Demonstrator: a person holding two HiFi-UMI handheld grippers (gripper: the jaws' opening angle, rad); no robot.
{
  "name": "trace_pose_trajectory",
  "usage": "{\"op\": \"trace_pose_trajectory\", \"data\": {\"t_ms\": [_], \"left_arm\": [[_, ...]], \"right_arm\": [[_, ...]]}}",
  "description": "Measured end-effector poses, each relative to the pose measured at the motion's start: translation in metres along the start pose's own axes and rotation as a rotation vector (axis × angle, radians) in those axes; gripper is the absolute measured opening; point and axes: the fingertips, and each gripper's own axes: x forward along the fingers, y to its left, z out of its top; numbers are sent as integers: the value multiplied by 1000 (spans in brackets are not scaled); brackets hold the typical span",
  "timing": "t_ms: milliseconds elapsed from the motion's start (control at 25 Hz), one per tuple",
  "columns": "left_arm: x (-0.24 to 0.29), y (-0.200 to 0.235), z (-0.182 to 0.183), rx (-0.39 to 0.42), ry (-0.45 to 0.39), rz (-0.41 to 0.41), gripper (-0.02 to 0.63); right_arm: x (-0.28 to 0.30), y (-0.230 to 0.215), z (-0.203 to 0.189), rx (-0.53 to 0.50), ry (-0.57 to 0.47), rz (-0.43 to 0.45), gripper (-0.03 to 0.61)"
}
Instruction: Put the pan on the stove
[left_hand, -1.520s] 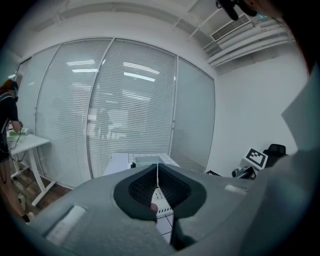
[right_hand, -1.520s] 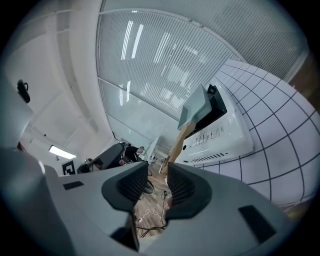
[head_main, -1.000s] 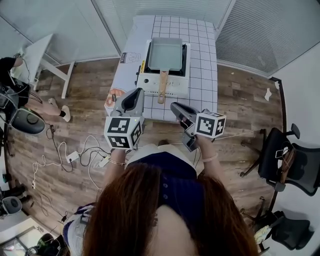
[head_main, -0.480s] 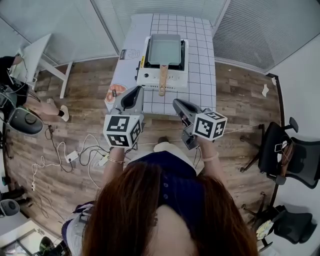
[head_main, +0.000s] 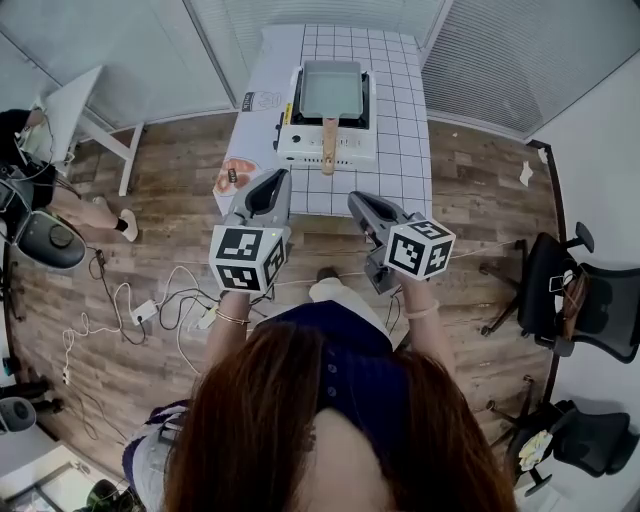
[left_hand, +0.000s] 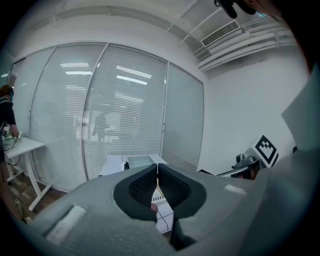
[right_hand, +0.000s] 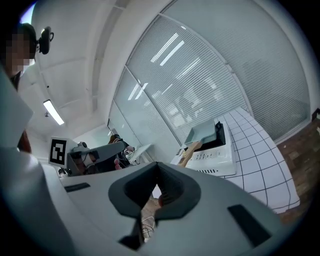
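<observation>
A rectangular grey-green pan with a wooden handle sits on the white portable stove, on a table with a white checked cloth. Both grippers hang in front of the person's body, short of the table's near edge and well away from the pan. My left gripper is shut with nothing in it, its pads meeting. My right gripper is also shut and empty. Past the right jaws I see the pan and stove ahead. The left gripper view shows the pan only small and far off.
Wooden floor surrounds the table. Cables lie on the floor at the left, beside a white desk. Black office chairs stand at the right. Glass walls with blinds close off the far side behind the table.
The table with stove and pan has drawn farther away and higher in the head view. Both grippers stay held in front of the body, a little higher than before.
</observation>
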Motion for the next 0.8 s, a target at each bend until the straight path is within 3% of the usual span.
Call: {"op": "trace_pose_trajectory", "data": {"t_ms": [800], "left_arm": [[-49, -13, -4, 25, -36, -66, 18]], "right_arm": [[-27, 44, -1, -183, -126, -166, 9]]}}
